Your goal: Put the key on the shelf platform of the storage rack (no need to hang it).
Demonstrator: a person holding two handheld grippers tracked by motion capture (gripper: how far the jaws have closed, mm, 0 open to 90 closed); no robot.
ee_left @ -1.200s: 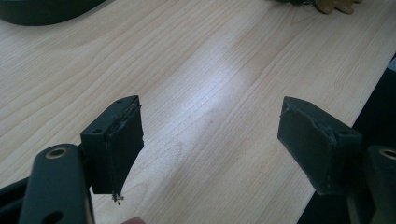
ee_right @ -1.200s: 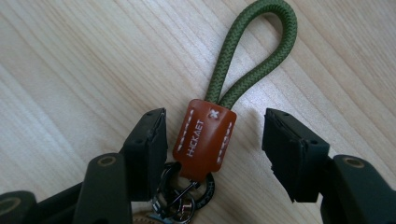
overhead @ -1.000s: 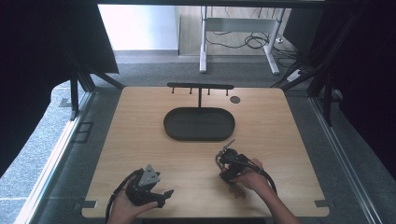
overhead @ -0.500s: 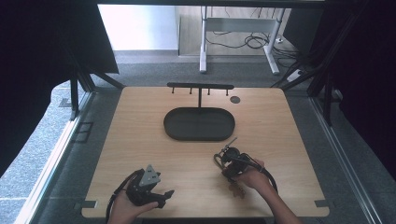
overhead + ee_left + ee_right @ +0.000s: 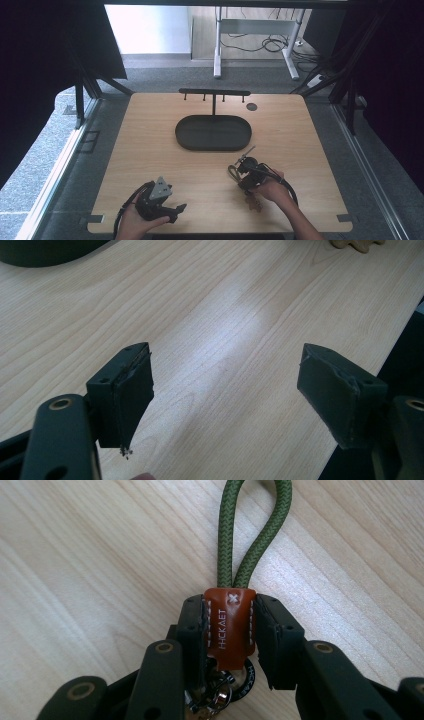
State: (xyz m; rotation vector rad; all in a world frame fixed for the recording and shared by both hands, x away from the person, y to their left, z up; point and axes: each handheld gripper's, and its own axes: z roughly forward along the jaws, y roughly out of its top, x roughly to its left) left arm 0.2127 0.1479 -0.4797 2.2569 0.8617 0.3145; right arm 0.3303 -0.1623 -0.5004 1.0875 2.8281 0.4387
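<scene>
Now the right gripper [image 5: 231, 630] has just squeezed shut on the keychain [image 5: 229, 625] with its green cord loop [image 5: 252, 535]. The left gripper [image 5: 225, 390] is wide open over the table [image 5: 215, 305], holding nothing.

on the one table [image 5: 150, 150] there is one dark oval tray [image 5: 213, 133]. just behind the tray stands one black rack [image 5: 214, 93] with four pegs hanging from its bar. right of the rack lies one small grey disc [image 5: 251, 106]. nearer the person than the tray are two grippers [image 5: 175, 210] [image 5: 234, 172], one keychain [image 5: 228, 625] with one green cord loop [image 5: 252, 525], and two hands [image 5: 135, 225] [image 5: 270, 190].
</scene>
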